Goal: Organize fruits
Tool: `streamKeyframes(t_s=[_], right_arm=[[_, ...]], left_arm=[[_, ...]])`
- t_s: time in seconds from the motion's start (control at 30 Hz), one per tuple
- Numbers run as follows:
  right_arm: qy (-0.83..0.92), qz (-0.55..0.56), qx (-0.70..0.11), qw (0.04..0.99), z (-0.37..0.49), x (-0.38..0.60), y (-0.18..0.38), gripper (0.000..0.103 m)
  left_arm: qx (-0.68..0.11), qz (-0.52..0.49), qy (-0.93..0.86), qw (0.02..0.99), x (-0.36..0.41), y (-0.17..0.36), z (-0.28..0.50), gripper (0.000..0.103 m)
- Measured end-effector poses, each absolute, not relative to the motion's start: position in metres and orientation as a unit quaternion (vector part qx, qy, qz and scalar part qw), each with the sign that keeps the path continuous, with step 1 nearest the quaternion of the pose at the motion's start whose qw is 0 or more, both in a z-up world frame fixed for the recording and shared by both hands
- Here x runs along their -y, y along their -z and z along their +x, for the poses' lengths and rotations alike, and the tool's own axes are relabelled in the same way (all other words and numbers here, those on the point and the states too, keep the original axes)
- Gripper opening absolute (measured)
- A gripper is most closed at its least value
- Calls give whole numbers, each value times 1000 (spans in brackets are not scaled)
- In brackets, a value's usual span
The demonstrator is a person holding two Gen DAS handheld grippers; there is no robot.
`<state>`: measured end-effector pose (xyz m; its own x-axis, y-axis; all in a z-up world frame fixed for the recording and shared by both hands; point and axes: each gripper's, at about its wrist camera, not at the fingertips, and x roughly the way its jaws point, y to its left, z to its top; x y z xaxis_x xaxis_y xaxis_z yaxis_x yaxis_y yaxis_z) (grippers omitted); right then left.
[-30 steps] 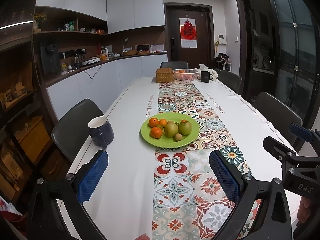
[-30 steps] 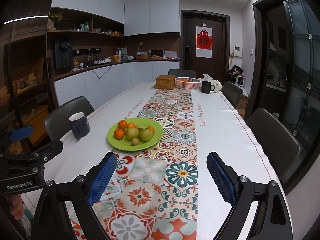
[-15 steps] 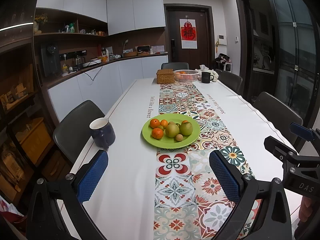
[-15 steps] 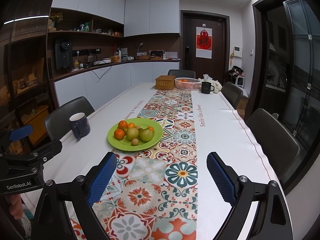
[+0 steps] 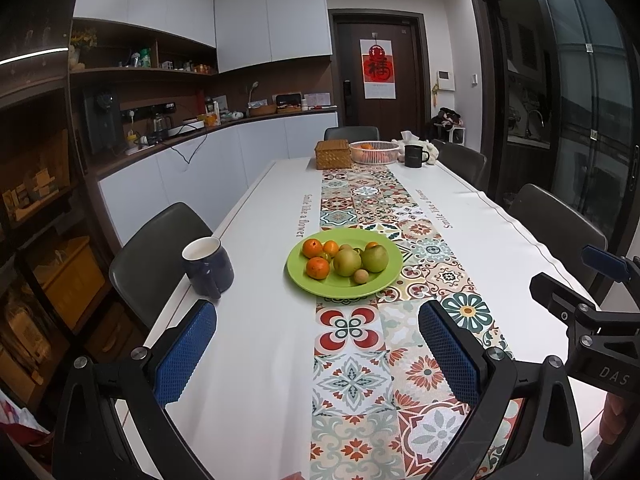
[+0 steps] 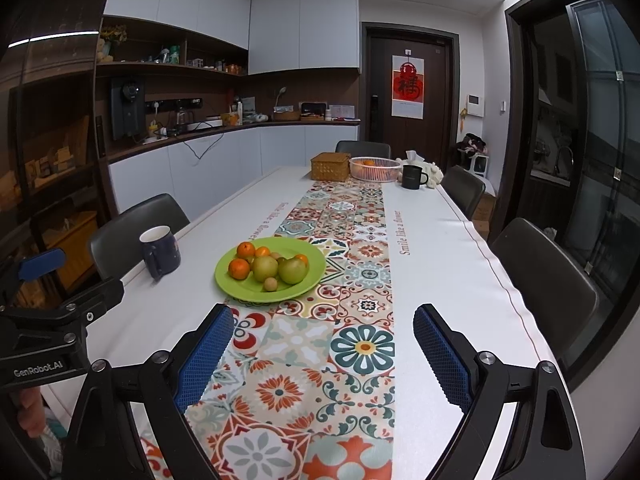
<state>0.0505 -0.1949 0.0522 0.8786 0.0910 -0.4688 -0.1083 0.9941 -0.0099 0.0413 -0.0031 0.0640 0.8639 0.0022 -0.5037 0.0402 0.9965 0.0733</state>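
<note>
A green plate (image 5: 316,286) (image 6: 228,284) sits mid-table on the patterned runner. It holds several oranges (image 5: 317,267) (image 6: 239,269), two green pears (image 5: 347,262) (image 6: 292,270) and a small brown fruit (image 5: 360,275). My left gripper (image 5: 316,350) hovers above the near end of the table, open, with nothing between its blue pads. My right gripper (image 6: 322,354) stands beside it, also open and empty. Both are well short of the plate. A white wire basket (image 5: 374,152) (image 6: 375,168) with an orange inside stands at the far end.
A dark blue mug (image 5: 208,266) (image 6: 160,252) stands left of the plate near the table edge. At the far end are a wicker box (image 5: 333,154), a black mug (image 5: 414,156) and a tissue pack. Chairs line both sides of the table.
</note>
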Motion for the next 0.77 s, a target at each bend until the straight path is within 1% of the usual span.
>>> streamKeyframes(t_s=[0.77], right_arm=[[-51, -20, -250, 967, 47, 194, -48, 92]], left_arm=[[-257, 42, 1, 965, -6, -62, 42, 103]])
